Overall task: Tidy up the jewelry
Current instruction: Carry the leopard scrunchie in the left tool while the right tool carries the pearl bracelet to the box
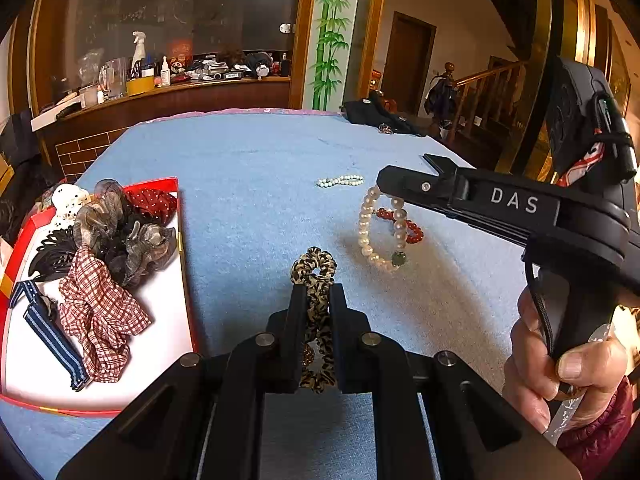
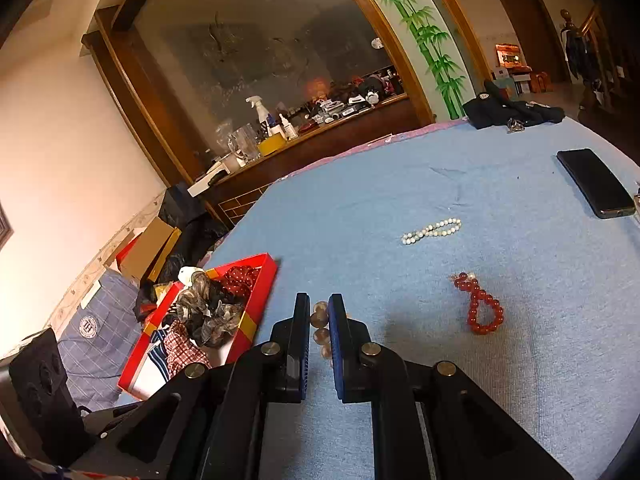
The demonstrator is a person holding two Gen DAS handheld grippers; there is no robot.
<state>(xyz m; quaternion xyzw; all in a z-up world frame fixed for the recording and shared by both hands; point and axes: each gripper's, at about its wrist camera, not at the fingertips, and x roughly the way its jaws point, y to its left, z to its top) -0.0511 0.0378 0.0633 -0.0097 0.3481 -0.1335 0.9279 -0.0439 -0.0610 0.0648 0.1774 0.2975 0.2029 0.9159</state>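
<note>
1. The table [image 1: 248,184] under blue cloth carried everything. The red-rimmed tray [image 1: 182,240] sat at its left edge, already heaped with scrunchies and hair ties.
2. Left gripper [image 1: 318,300] was clamped on a leopard scrunchie [image 1: 314,270], which ran between the jaws just right of the tray.
3. Right gripper [image 1: 384,184] was pinched shut on a pearl bracelet [image 1: 380,236]. The loop hung from the tips, its green bead low against the cloth, or nearly.
4. A red bead bracelet [image 2: 482,306] and a pale bead strand [image 2: 432,230] lay loose further out, well apart from the tray.
5. Step in hand, as I judged it: carry both items to the tray. Doing it well meant lifting the pearls clear before travelling, keeping the grip firm since round beads slip, and moving the left hand first so the hands didn't cross.
</note>
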